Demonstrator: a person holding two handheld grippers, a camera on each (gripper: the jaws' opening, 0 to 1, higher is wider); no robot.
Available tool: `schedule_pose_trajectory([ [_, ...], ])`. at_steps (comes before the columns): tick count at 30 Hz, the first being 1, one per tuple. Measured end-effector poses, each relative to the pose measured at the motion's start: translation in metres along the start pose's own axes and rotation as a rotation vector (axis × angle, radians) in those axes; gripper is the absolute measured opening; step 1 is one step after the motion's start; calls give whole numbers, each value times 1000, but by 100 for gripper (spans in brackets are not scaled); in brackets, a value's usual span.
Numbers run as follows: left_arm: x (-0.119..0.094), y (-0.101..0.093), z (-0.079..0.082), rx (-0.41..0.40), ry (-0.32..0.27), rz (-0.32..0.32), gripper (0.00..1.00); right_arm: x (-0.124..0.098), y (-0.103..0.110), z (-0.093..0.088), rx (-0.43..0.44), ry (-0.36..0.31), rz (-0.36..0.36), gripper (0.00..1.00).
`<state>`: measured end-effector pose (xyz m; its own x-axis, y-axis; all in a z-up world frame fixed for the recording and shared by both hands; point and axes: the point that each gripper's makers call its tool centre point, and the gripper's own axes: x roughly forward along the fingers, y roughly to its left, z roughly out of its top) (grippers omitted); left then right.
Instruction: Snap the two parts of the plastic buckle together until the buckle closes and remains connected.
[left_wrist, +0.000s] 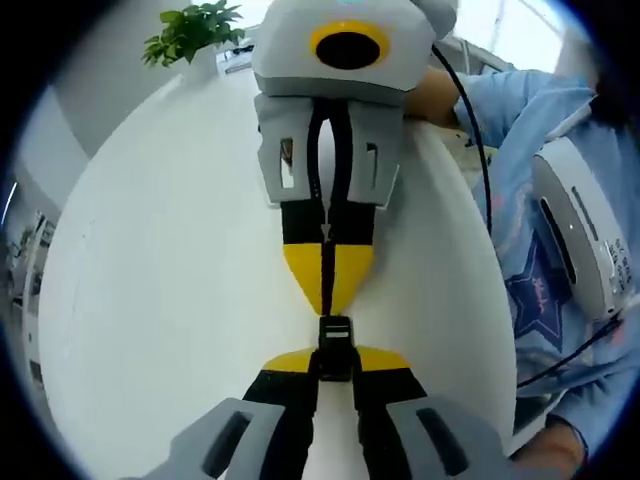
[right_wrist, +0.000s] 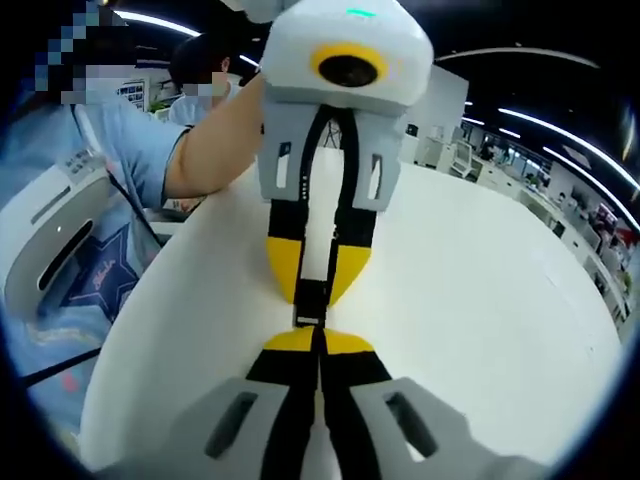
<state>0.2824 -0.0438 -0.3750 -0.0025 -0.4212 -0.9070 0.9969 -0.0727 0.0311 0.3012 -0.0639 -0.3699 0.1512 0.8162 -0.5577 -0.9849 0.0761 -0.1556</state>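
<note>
The two tongs face each other tip to tip above the white round desk (left_wrist: 180, 280), and the black plastic buckle (left_wrist: 336, 345) is between them. This arrangement makes sense for the task: each half of the buckle must be pushed straight into the other, so the two hands hold them on one line, nose against nose.

In the left gripper view, the left tongs (left_wrist: 336, 362) rise from below with their yellow tips clenched on the near end of the buckle. The right tongs (left_wrist: 328, 290) come down from above, with their yellow tips pressed together on a thin dark part, probably the strap or the far end of the buckle. In the right gripper view the picture is mirrored: the right tongs (right_wrist: 320, 342) are closed on a thin black piece, and the left tongs (right_wrist: 312, 280) hold the black buckle (right_wrist: 311, 300) between their tips.

The buckle is lifted off the desk, in the air between both tips, and it looks like one short black body, so I judge that the two halves are already meeting or nearly closed. If the click is complete, I cannot tell, because the tips hide the joint.

A green plant (left_wrist: 195, 32) stands at the far edge of the desk, well apart from the work. A person in a blue shirt (right_wrist: 130, 150) sits beside the desk.
</note>
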Motion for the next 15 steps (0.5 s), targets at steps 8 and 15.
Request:
schedule_pose_trajectory([
  [8,-4,3,-9,-40,-77,-3,21,-2,-5,-3,85,-20,11,5],
  [15,-3,2,-11,-84,-202,-27,19,-4,2,-2,95,-35,56,14],
])
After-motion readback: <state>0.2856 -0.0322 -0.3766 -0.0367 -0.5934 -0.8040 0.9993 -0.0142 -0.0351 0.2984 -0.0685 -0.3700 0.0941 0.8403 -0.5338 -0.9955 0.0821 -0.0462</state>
